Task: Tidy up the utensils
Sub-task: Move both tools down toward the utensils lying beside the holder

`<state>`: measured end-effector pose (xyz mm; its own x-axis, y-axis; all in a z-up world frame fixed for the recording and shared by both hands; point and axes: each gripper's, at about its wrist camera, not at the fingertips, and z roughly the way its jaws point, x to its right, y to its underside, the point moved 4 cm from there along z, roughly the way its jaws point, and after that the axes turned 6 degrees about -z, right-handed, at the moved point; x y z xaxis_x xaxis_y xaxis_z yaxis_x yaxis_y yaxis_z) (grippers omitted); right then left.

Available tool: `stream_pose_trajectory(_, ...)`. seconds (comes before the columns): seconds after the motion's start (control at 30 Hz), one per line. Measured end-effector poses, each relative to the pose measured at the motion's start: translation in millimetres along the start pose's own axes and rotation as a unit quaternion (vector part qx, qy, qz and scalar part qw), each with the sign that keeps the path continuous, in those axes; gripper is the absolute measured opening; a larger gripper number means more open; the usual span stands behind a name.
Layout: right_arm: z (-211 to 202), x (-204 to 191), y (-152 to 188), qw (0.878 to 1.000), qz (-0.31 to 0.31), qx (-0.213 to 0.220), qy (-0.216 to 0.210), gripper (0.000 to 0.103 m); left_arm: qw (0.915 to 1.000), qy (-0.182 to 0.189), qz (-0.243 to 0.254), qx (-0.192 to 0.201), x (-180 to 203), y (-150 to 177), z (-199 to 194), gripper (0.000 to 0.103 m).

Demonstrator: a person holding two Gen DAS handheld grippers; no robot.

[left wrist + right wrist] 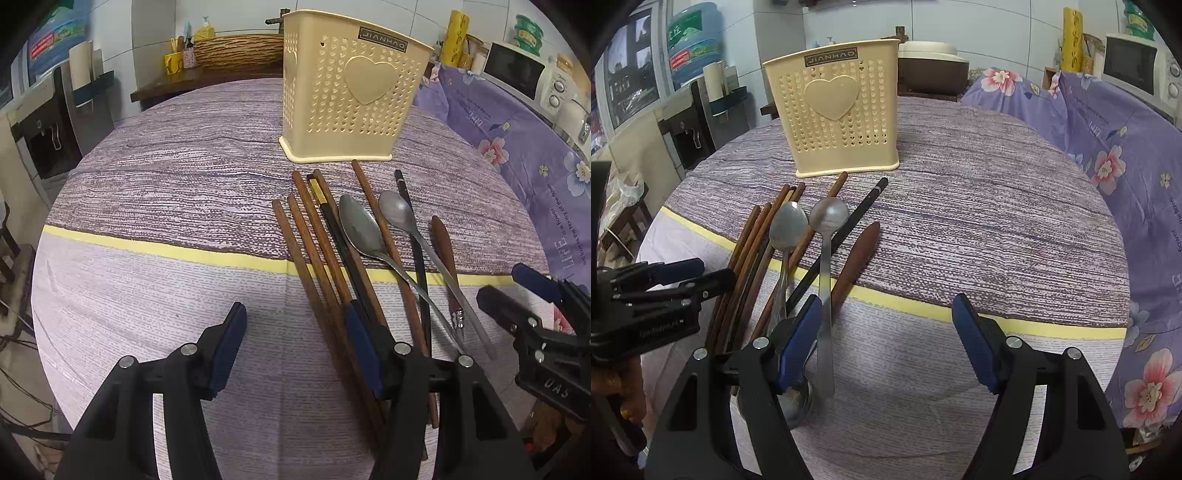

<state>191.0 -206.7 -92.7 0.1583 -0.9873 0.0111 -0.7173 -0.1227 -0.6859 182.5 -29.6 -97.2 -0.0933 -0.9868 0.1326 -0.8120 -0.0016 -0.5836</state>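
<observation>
A cream perforated utensil holder [351,103] [838,122] with a raised heart stands upright on the striped tablecloth. In front of it lie several brown chopsticks [314,251] [746,251], a black chopstick [417,251] [857,214], two metal spoons [358,225] [829,216] and a brown-handled utensil [441,240] [860,251]. My left gripper [295,350] is open over bare cloth, its right finger above the chopsticks' near ends. My right gripper [886,343] is open; its left finger sits over the spoon handles. One flat spoon handle lies just inside that finger, untouched.
A purple floral cloth [517,147] covers a surface at the right, with a microwave [517,70] on it. A water dispenser [44,136] stands off the table's left edge. A wicker basket [236,51] sits on a shelf behind the holder.
</observation>
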Motion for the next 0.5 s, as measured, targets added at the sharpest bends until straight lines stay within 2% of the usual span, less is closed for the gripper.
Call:
stream_pose_trajectory(0.2, 4, 3, -3, 1.0, 0.008, -0.001, 0.004, 0.073, 0.9999, -0.002, -0.015, -0.001, -21, -2, -5, 0.056)
stream_pose_trajectory(0.33, 4, -3, -12, 1.0, -0.008, 0.004, 0.0, 0.069, 0.9994, -0.006, -0.033, 0.009, -35, -10, -9, 0.056)
stream_pose_trajectory(0.5, 5, -10, -23, 1.0, -0.017, 0.009, -0.009, 0.069, 0.9994, 0.002, -0.036, 0.002, -30, -14, -3, 0.056)
